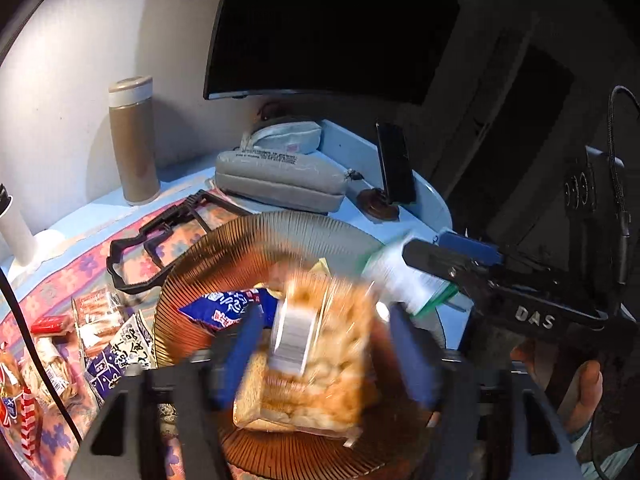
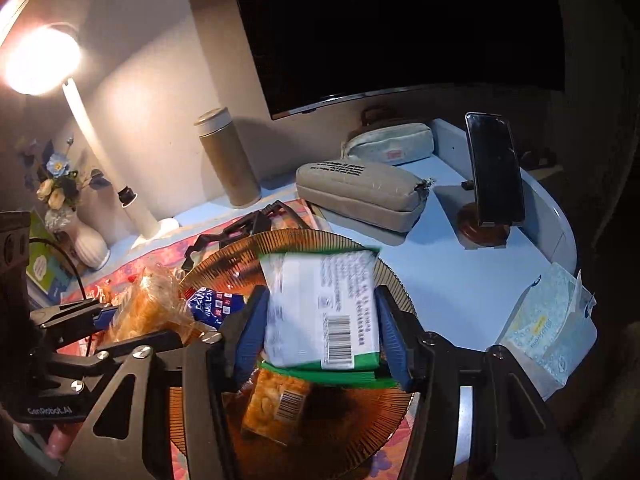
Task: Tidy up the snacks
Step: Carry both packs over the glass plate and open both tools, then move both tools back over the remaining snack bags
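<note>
My left gripper (image 1: 324, 356) stands with its blue-padded fingers (image 1: 244, 356) spread wide. The clear packet of orange-brown puffed snacks (image 1: 320, 364) lies between them, blurred, over the ribbed amber glass plate (image 1: 224, 248); whether the pads touch it, I cannot tell.

My right gripper (image 2: 320, 332) brackets the green-and-white barcoded snack packet (image 2: 324, 312) with its blue fingers (image 2: 250, 332) moderately apart. The pads flank the packet's edges; a firm grip cannot be confirmed. This packet hangs above the same plate, over an orange barcoded packet (image 2: 276, 404). A blue snack packet (image 2: 214, 306) lies at the plate's left.
</note>
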Tool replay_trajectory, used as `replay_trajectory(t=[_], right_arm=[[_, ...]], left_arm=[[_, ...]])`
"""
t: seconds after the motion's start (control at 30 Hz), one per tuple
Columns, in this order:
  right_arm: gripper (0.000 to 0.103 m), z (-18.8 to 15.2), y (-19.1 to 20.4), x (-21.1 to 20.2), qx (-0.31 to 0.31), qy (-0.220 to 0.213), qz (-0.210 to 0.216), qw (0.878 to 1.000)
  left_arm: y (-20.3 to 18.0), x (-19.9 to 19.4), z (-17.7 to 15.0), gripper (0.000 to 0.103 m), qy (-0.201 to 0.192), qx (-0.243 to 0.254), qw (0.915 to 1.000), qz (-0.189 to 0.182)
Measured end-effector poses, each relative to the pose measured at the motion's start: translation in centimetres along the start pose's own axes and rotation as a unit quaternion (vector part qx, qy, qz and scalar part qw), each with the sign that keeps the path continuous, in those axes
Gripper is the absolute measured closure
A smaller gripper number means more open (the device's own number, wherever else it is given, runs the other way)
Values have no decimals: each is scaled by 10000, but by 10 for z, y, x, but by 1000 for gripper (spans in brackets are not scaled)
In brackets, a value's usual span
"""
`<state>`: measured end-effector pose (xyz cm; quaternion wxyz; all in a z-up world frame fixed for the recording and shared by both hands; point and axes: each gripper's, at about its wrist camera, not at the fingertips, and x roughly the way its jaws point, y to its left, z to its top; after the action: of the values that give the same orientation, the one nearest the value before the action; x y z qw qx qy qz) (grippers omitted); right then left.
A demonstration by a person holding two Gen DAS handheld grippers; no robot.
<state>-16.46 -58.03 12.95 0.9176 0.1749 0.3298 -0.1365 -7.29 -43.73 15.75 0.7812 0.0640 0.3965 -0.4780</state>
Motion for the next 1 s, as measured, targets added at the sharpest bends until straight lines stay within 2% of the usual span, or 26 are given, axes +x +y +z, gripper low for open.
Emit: replay_trajectory(t=[0.03, 0.27, 0.63, 0.83, 1.0], right_arm=[[29, -1, -2, -2, 37, -31, 8, 10000], [29, -6, -2, -4, 52, 18, 150, 9999], [29, -14, 41, -4, -319, 91, 362, 9988], [29, -19, 74, 3, -461, 180, 643, 9967], [29, -23, 113, 12, -687, 290, 884, 9933]], left_arm=[[0, -2, 0, 27, -67, 4, 10000, 25], [8, -21, -6, 27, -119, -81, 9999, 4], [32, -65, -23, 27, -349, -244, 9988, 227], [75, -117, -38, 27, -634, -629, 9940, 632], [125, -169, -52, 27, -977, -1071, 9826, 1162]])
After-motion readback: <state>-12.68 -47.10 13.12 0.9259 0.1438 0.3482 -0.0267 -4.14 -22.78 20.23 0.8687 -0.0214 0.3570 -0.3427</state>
